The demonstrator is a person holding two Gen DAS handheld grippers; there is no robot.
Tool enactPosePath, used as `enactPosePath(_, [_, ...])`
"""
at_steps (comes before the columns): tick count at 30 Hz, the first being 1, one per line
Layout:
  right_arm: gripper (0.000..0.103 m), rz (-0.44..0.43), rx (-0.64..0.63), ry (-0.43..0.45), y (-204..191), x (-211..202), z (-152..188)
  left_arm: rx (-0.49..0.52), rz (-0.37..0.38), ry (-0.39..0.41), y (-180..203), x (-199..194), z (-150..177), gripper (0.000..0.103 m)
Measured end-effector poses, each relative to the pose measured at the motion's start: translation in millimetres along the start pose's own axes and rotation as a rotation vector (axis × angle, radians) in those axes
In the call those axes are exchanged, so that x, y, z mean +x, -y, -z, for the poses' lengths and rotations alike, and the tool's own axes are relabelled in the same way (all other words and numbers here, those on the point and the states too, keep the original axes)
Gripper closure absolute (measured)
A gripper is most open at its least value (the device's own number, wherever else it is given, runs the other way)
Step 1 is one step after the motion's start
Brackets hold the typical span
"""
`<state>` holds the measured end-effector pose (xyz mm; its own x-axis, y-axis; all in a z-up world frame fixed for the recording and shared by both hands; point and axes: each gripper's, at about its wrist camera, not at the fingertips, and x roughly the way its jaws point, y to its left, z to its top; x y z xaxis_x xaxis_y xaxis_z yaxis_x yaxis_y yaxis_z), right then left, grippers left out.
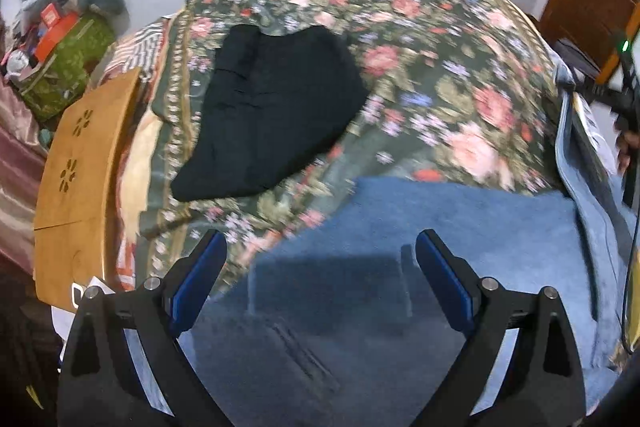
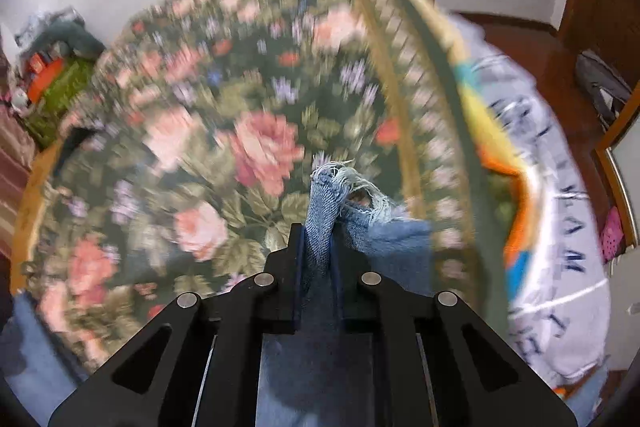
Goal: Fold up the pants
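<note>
Right gripper point(image 2: 320, 247) clamped on frayed jeans point(image 2: 340, 195) over floral bedspread point(image 2: 200, 147)

Jeans point(image 2: 320, 223): blue denim, woven twill, hem frayed to loose pale threads. Bedspread point(image 1: 432, 39): floral printed cloth, matt. Table point(image 1: 80, 163): smooth pale wood; gripper point(image 1: 320, 267): matt black plastic, blue pads point(image 1: 444, 287).

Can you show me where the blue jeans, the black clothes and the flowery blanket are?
blue jeans point(image 2: 320, 211): right wrist view, frayed hem pinched in the gripper.
black clothes point(image 1: 272, 111): left wrist view, middle of the folded pile.
flowery blanket point(image 1: 440, 67): left wrist view, bare rose-patterned part.
</note>
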<state>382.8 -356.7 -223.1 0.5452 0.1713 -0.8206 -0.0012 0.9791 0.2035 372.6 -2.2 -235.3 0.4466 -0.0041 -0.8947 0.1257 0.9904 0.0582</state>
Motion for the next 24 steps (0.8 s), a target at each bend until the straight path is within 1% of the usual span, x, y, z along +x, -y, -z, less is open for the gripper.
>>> enactPosePath(5, [0.093, -0.019, 0.011, 0.134, 26, -93, -11, 0.083, 0.021, -0.022, 45, -12, 13, 0.007])
enactPosePath(6, [0.093, -0.028, 0.016, 0.167, 33, -116, -14, 0.100, 0.026, -0.037, 55, -12, 16, 0.007])
enactPosePath(7, [0.093, -0.031, 0.017, 0.192, 35, -130, -20, 0.114, 0.035, -0.051, 63, -12, 19, 0.007])
enactPosePath(10, [0.093, -0.041, 0.015, 0.289, 44, -185, -30, 0.168, 0.084, -0.102, 97, -12, 30, 0.007])
enactPosePath(13, [0.093, -0.055, 0.022, 0.366, 53, -225, -28, 0.213, 0.131, -0.112, 128, -18, 39, 0.007])
enactPosePath(14, [0.093, -0.054, 0.024, 0.378, 59, -234, -25, 0.220, 0.121, -0.104, 135, -20, 40, 0.007])
enactPosePath(16, [0.093, -0.048, 0.019, 0.372, 69, -242, -16, 0.236, 0.087, -0.090, 148, -22, 44, 0.007])
enactPosePath(18, [0.093, -0.026, 0.008, 0.347, 78, -240, -4, 0.225, 0.093, -0.092, 154, -22, 46, 0.007])
enactPosePath(20, [0.093, -0.001, -0.003, 0.317, 87, -231, 11, 0.203, 0.110, -0.106, 157, -19, 49, 0.007])
enactPosePath(22, [0.093, 0.029, -0.006, 0.280, 99, -219, 27, 0.197, 0.104, -0.095, 159, -20, 51, 0.007])
enactPosePath(24, [0.093, 0.036, 0.026, 0.232, 115, -205, 44, 0.196, 0.103, -0.094, 161, -21, 52, 0.007])
